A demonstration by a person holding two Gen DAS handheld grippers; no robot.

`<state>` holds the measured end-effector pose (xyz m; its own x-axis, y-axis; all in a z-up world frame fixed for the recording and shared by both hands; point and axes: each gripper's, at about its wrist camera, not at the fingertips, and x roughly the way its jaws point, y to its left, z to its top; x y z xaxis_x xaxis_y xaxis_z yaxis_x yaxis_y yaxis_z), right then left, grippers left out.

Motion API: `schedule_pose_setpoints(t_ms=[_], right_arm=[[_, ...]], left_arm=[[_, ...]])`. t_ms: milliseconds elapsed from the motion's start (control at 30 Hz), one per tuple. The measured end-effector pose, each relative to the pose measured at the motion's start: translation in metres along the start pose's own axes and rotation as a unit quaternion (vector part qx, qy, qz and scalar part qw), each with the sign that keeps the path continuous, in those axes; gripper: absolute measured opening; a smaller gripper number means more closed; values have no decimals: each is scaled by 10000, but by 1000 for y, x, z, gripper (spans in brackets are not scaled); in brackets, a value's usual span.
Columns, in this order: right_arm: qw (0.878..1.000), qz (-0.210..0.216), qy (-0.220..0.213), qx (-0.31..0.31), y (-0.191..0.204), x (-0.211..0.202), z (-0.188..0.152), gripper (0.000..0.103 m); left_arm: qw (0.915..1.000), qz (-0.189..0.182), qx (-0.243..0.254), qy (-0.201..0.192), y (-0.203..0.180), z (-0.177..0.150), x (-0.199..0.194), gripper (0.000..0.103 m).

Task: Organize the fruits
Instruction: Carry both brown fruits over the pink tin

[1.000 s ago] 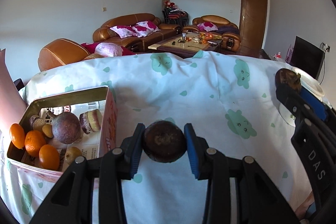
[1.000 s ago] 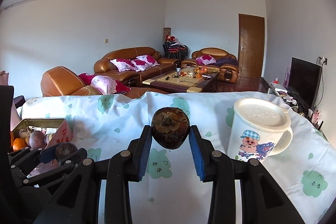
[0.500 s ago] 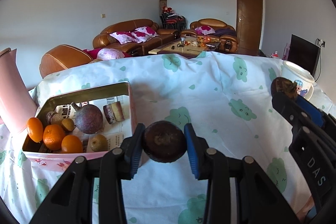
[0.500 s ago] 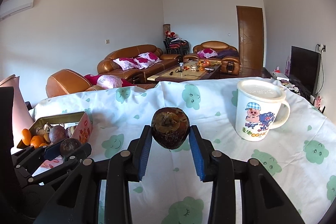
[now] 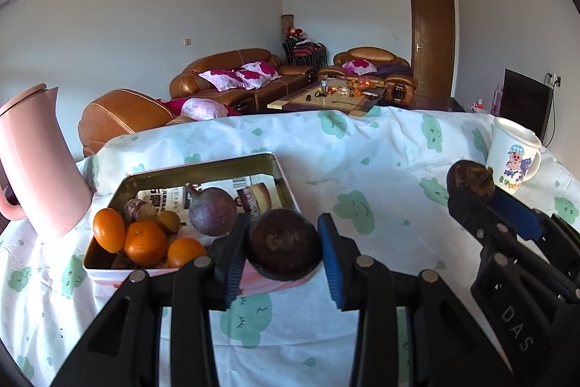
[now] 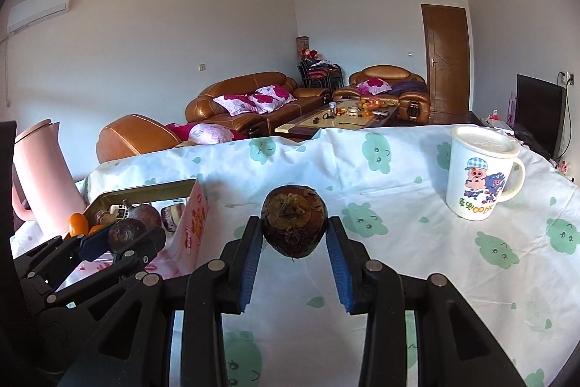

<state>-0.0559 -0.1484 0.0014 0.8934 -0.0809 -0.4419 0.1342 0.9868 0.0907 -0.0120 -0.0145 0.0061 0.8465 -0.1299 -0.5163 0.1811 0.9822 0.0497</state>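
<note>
My left gripper (image 5: 284,251) is shut on a dark brown round fruit (image 5: 284,249), held above the front right corner of a metal tin (image 5: 203,165). The tin holds three oranges (image 5: 145,247), a purple passion fruit (image 5: 212,209) and some small brown fruits. My right gripper (image 6: 294,231) is shut on a second dark brown fruit (image 6: 294,225), held above the tablecloth to the right of the tin (image 6: 194,220). The right gripper also shows in the left wrist view (image 5: 471,184), and the left gripper shows in the right wrist view (image 6: 125,234).
A pink jug (image 5: 36,162) stands left of the tin. A white cartoon mug (image 6: 478,173) stands at the table's right. The table wears a white cloth with green faces (image 6: 362,169). Sofas and a coffee table lie beyond the far edge.
Both grippers have drawn back and risen with their fruits. The tin, jug and mug now sit farther in view; the left fruit is near the tin's front right corner.
</note>
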Motion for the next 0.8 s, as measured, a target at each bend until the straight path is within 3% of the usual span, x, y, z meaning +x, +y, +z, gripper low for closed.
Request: schedule_pose_setpoints(t_ms=[800], right_arm=[[9967,745,-182,-272,116,22,15,39]], left_arm=[[9953,678,-672,-161,113,15,13,40]])
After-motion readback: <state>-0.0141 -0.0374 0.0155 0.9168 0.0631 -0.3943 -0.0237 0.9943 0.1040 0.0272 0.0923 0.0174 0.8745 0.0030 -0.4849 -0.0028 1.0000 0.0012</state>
